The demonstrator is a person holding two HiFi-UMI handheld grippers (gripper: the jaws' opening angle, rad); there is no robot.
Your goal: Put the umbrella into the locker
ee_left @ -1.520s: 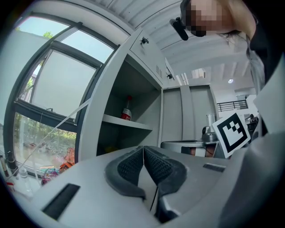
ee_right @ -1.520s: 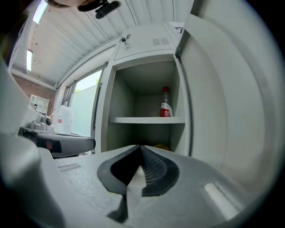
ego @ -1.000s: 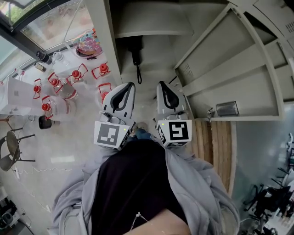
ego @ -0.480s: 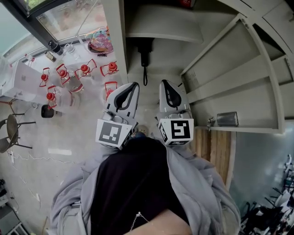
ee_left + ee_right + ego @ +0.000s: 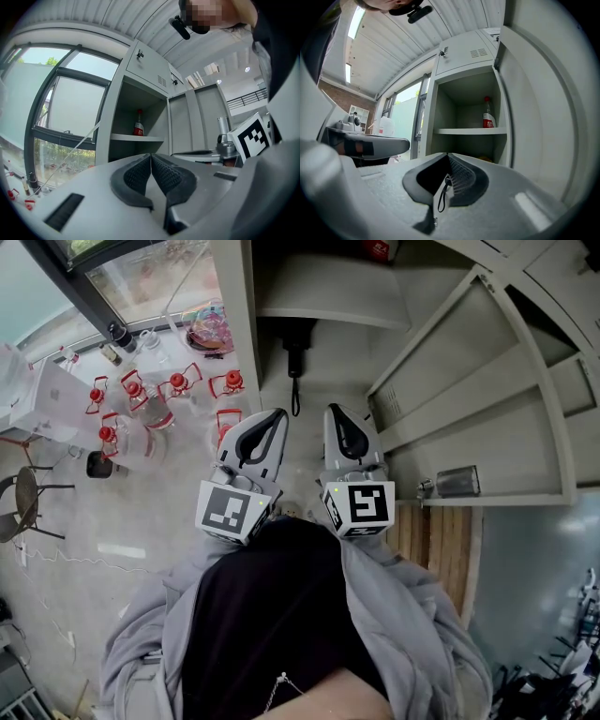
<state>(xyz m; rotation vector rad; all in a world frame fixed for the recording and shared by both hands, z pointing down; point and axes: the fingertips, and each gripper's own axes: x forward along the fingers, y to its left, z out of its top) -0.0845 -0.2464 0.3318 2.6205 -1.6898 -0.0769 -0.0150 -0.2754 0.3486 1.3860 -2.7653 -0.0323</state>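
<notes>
Both sets of jaws are clenched on nothing. The left gripper (image 5: 277,416) and right gripper (image 5: 334,412) hang side by side just short of the locker (image 5: 236,352). The umbrella (image 5: 294,360) already lies in the lower compartment under the shelf, with its handle at the front edge and its strap (image 5: 295,399) dangling over the lip. My worry is the open door (image 5: 469,381). If I swing it shut it may pinch that strap, and a careless nudge could drag the umbrella back out.
</notes>
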